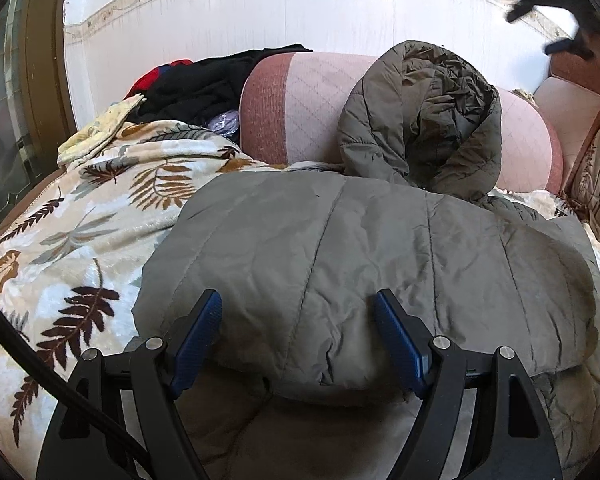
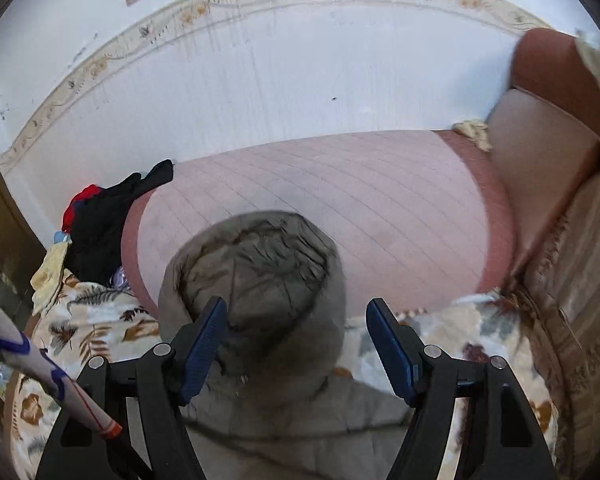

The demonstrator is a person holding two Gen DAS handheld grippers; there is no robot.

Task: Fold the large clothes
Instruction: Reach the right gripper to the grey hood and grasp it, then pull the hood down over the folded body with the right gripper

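Observation:
A grey-green quilted jacket [image 1: 380, 248] lies folded on a leaf-patterned blanket [image 1: 80, 240]. Its hood [image 1: 432, 120] stands propped against a pink bolster [image 1: 308, 108]. My left gripper [image 1: 296, 306] is open low over the near folded edge, and the padded fabric bulges up between its blue pads [image 1: 204, 336] without being pinched. My right gripper [image 2: 296, 312] is open in the air above the hood [image 2: 260, 272], holding nothing; that view is blurred. The jacket's body [image 2: 300, 420] shows below it.
A pile of black and red clothes [image 1: 204, 84] lies at the bolster's left end, with a pale yellow cloth [image 1: 100, 132] beside it. A brown sofa arm [image 2: 548, 128] rises on the right. A white sleeve with blue marks [image 2: 40, 368] crosses the lower left.

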